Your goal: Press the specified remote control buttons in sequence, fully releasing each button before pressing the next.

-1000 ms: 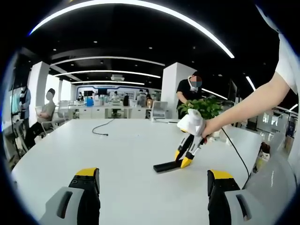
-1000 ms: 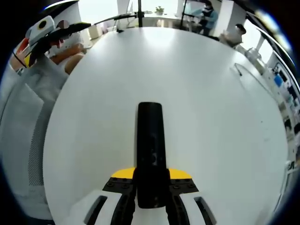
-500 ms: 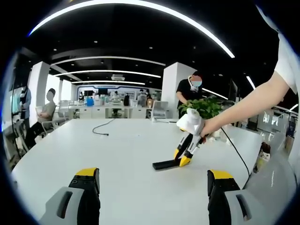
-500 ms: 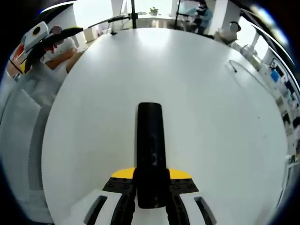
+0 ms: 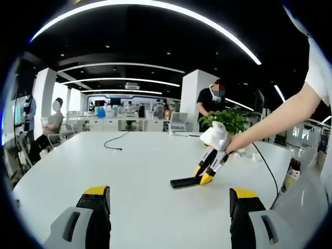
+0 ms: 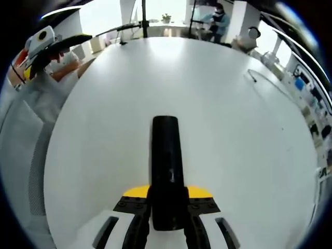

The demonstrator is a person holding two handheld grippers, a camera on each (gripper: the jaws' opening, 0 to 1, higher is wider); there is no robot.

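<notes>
A long black remote control (image 6: 166, 166) points away along the white table (image 6: 233, 119), its near end clamped between my right gripper's yellow-tipped jaws (image 6: 167, 210). From the left gripper view the same remote (image 5: 184, 182) lies low over the table with the right gripper (image 5: 206, 175) shut on its right end, held by a person's bare arm (image 5: 275, 120). My left gripper (image 5: 170, 205) hovers over the table's near side, jaws wide apart with nothing between them. The left gripper (image 6: 44, 44) shows at the upper left of the right gripper view.
A black cable (image 5: 113, 143) lies on the far part of the table, and another cable (image 5: 262, 168) runs along its right side. A potted plant (image 5: 228, 118) stands behind the right gripper. People (image 5: 49, 129) sit and stand around the office beyond.
Both views have shifted slightly with the hands. The right gripper keeps its hold on the remote and has drifted a little; the left gripper stays open.
</notes>
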